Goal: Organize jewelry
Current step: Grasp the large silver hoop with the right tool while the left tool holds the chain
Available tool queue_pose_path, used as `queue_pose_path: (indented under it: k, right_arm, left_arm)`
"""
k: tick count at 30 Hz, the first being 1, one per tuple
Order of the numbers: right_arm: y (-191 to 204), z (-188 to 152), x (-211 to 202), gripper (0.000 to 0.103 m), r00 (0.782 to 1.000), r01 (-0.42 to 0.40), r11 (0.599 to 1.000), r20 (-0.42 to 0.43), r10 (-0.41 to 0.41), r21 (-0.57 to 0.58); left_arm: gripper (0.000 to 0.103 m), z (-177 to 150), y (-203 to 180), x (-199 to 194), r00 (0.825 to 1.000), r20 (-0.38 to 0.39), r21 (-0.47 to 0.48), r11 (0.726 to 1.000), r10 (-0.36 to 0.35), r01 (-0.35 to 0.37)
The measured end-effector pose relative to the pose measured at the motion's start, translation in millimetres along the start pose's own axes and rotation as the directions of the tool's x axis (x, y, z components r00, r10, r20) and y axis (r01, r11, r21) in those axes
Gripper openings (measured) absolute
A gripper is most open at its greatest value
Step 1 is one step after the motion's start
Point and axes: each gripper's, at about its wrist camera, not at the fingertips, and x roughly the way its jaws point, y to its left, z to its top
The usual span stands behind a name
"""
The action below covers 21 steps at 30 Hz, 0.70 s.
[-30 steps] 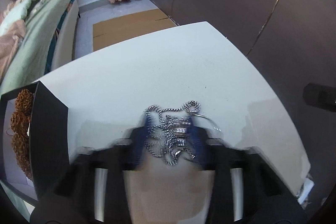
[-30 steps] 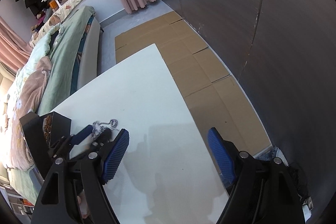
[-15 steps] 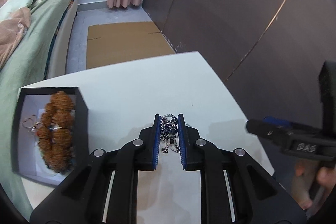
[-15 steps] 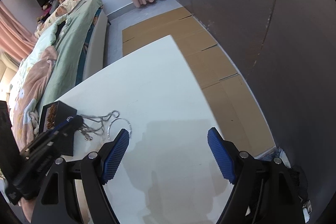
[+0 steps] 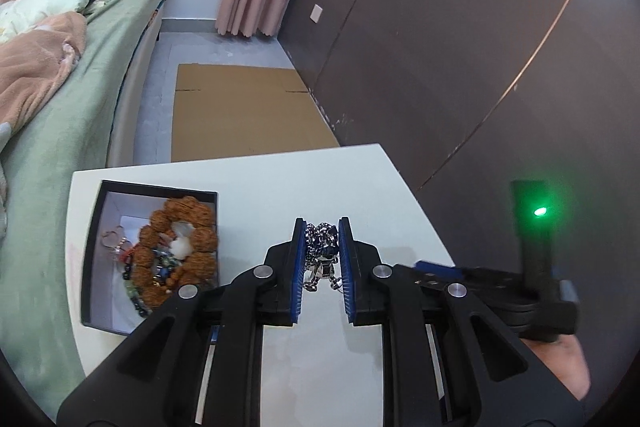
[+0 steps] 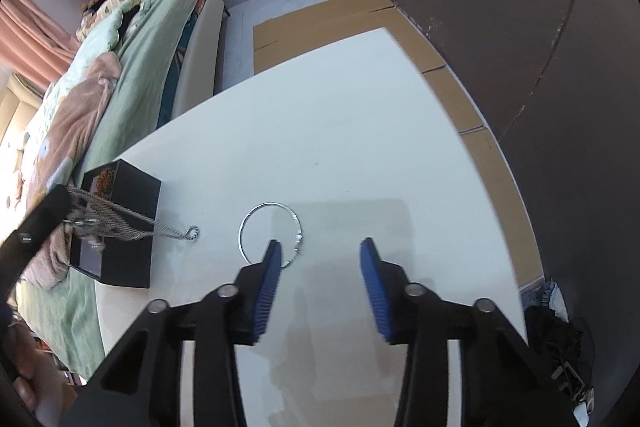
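Observation:
My left gripper is shut on a bunched silver chain necklace with a small figure pendant, held above the white table. In the right wrist view the chain hangs from the left gripper in front of the black jewelry box, its end trailing on the table. The box holds a brown bead bracelet and other pieces. My right gripper is open, just right of a thin silver bangle lying on the table.
A bed with green and pink covers runs along the table's left side. Cardboard sheets lie on the floor beyond the table. A dark wall stands to the right.
My left gripper closed on the chain and lifted it off the table, carrying it left toward the box. My right gripper moved in beside the bangle and narrowed its opening.

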Motion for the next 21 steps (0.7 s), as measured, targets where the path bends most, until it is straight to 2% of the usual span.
queue_pose_path:
  k: [5,12,15,18,21]
  right_arm:
    - [12,1,12,0.023,1.0,0.012,1.0,-0.016,-0.012,-0.004]
    - [28,2,33,0.018,0.997,0.068,0.997,-0.039,-0.069,-0.036]
    - [33,2,37,0.013,0.994,0.108,0.993,-0.031,-0.109,-0.052]
    - [40,2,40,0.003,0.987,0.158,0.984,-0.02,-0.16,-0.082]
    - [40,1,39,0.002,0.99,0.138,0.987,-0.021,-0.141,-0.083]
  left_arm:
    - [0.016,5,8,-17,0.999,0.03,-0.016,1.0,-0.01,0.01]
    - [0.016,17,16,-42,0.995,0.094,-0.039,0.999,-0.032,0.036]
    - [0.016,25,19,-65,0.988,0.15,-0.04,0.998,-0.031,0.038]
    - [0.016,31,24,-82,0.981,0.19,-0.048,0.998,-0.026,0.036]
    - [0.016,37,33,-97,0.975,0.223,-0.061,0.998,-0.014,0.028]
